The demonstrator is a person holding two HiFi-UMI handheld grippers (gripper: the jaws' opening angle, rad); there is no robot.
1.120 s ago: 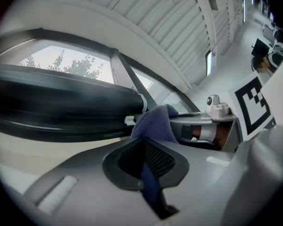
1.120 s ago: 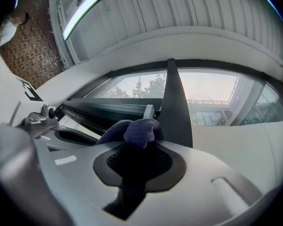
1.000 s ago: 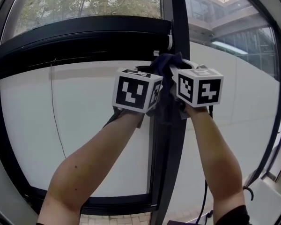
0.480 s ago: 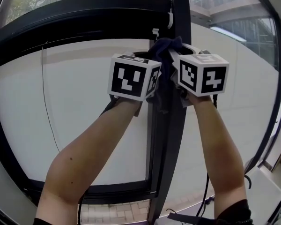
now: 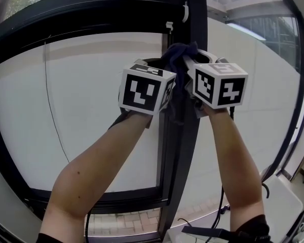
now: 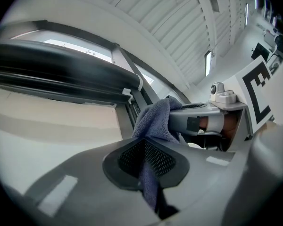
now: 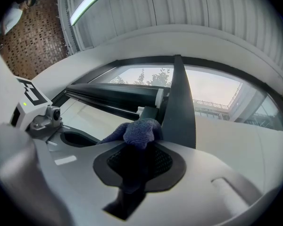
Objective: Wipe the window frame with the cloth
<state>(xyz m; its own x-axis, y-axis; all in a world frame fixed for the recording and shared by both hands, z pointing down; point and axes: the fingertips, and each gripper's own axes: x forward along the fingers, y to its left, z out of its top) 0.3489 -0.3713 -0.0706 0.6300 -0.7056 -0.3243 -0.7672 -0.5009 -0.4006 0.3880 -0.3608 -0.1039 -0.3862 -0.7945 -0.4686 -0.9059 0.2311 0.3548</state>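
The left gripper (image 6: 147, 160) and the right gripper (image 7: 138, 163) are side by side, and each one pinches the dark blue cloth (image 5: 178, 52) tight. The cloth sits against the tall black bar of the window frame (image 5: 197, 9).

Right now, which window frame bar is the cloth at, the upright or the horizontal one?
The upright centre bar: the cloth, pinched by the left gripper and right gripper, sits in front of it, below the horizontal bar.
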